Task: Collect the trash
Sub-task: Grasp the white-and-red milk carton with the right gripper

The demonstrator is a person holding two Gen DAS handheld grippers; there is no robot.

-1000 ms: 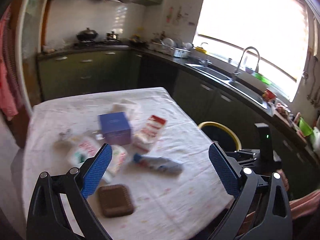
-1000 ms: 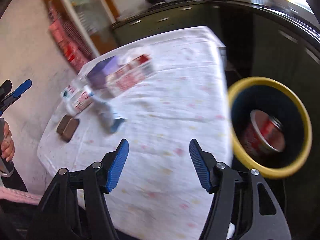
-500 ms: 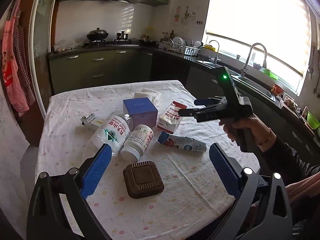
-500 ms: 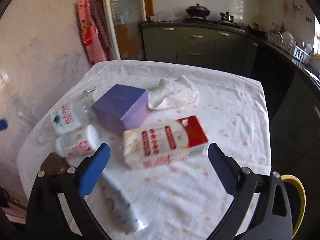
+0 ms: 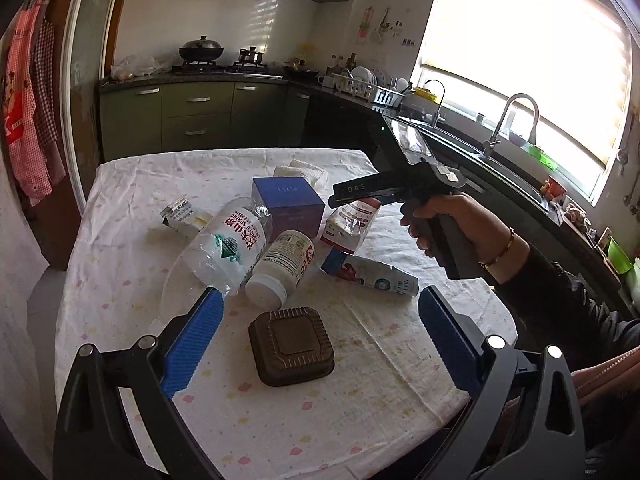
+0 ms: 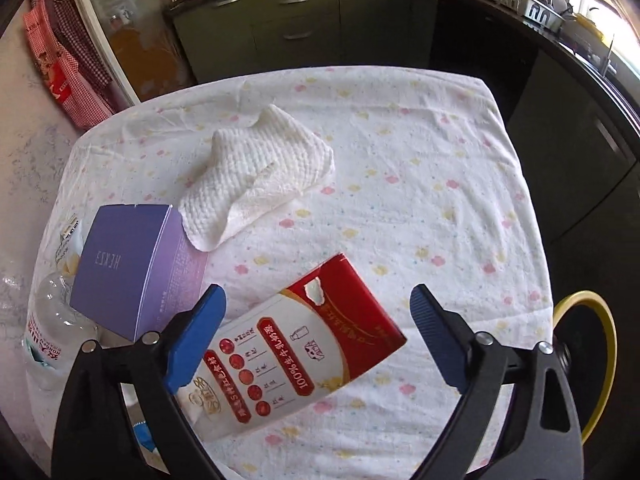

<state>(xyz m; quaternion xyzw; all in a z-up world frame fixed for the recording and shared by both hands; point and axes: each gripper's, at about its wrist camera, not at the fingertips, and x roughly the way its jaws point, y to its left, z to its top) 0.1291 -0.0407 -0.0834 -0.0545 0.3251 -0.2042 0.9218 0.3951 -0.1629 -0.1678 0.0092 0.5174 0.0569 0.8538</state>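
Observation:
Trash lies on the cloth-covered table [image 5: 280, 420]: a brown square box [image 5: 291, 345], a white pill bottle [image 5: 282, 266], a crushed water bottle [image 5: 224, 246], a purple box [image 5: 287, 202], a red-white milk powder pack [image 6: 296, 356], a blue-white tube [image 5: 370, 274], a small wrapper [image 5: 180, 214] and a white cloth [image 6: 256, 176]. My left gripper [image 5: 320, 332] is open and empty, hovering above the brown box. My right gripper [image 6: 316, 332] is open and empty, just above the milk powder pack; it also shows in the left wrist view [image 5: 360, 192].
A yellow-rimmed bin [image 6: 588, 364] stands beside the table's right edge. Green kitchen cabinets [image 5: 192, 116], a stove and a sink [image 5: 512, 160] run behind the table. A wall is on the left.
My right gripper has swung from the bin back over the table and down to the milk powder pack. My left gripper has steadied over the brown box.

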